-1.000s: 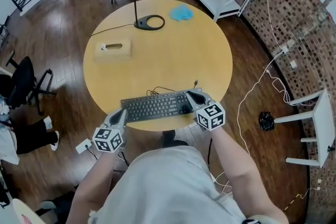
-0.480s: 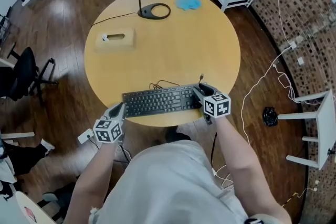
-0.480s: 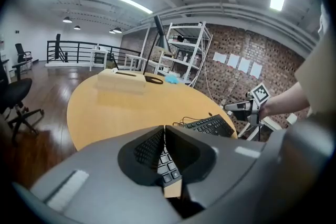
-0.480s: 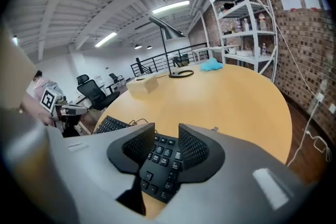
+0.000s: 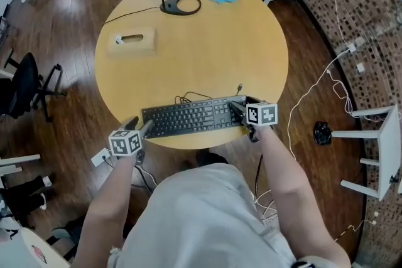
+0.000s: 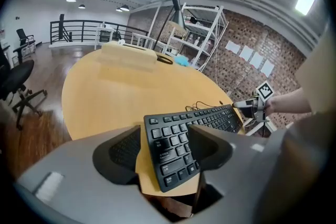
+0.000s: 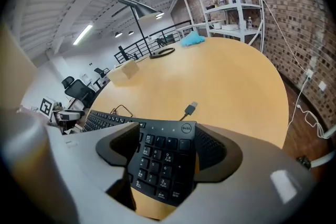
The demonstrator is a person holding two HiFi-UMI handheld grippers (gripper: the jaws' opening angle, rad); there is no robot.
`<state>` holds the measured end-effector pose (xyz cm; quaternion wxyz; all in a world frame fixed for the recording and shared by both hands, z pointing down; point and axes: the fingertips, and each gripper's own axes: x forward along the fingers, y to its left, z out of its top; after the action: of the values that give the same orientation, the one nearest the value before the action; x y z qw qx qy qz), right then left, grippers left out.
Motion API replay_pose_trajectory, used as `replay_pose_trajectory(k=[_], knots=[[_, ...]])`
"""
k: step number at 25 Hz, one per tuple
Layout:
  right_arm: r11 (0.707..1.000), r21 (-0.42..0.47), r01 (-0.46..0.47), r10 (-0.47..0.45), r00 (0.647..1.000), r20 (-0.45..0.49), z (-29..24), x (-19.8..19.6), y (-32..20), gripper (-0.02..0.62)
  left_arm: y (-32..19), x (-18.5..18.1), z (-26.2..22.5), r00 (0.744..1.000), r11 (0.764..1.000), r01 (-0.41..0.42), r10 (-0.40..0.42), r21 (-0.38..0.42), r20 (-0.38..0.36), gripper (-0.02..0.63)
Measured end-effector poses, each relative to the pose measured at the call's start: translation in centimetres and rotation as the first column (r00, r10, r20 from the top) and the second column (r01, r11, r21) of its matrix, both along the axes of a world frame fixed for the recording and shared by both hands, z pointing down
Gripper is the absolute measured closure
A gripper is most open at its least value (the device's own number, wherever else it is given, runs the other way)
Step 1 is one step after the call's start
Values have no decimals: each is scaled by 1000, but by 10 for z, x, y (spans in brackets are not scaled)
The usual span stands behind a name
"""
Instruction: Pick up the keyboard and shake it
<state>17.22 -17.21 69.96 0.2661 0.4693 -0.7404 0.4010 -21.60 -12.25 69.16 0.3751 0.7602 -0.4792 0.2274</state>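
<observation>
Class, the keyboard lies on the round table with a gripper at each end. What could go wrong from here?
1. The keyboard lies by the near edge of the table. The left gripper and right gripper are opening around its ends, neither pressing it, so a nudge could tip it off.
2. Its loose cable, plug free, might whip or snag during shaking.

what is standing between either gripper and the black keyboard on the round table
Nothing visible does. The black keyboard lies on the round wooden table, its left end between the left gripper's opening jaws and its numpad end between the right gripper's opening jaws. Its thin cable trails behind, clear of both.
</observation>
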Motion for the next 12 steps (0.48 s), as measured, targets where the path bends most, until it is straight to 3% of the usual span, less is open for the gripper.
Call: replay_pose_trajectory(k=[6, 12], knots=[[999, -18, 42, -42, 999, -6, 0, -1, -3, 267, -9, 7, 12, 1000, 998, -19, 17, -59, -24, 305], [1000, -2, 27, -27, 999, 20, -1, -1, -1, 270, 2, 14, 20, 1000, 996, -11, 10, -84, -11, 287]])
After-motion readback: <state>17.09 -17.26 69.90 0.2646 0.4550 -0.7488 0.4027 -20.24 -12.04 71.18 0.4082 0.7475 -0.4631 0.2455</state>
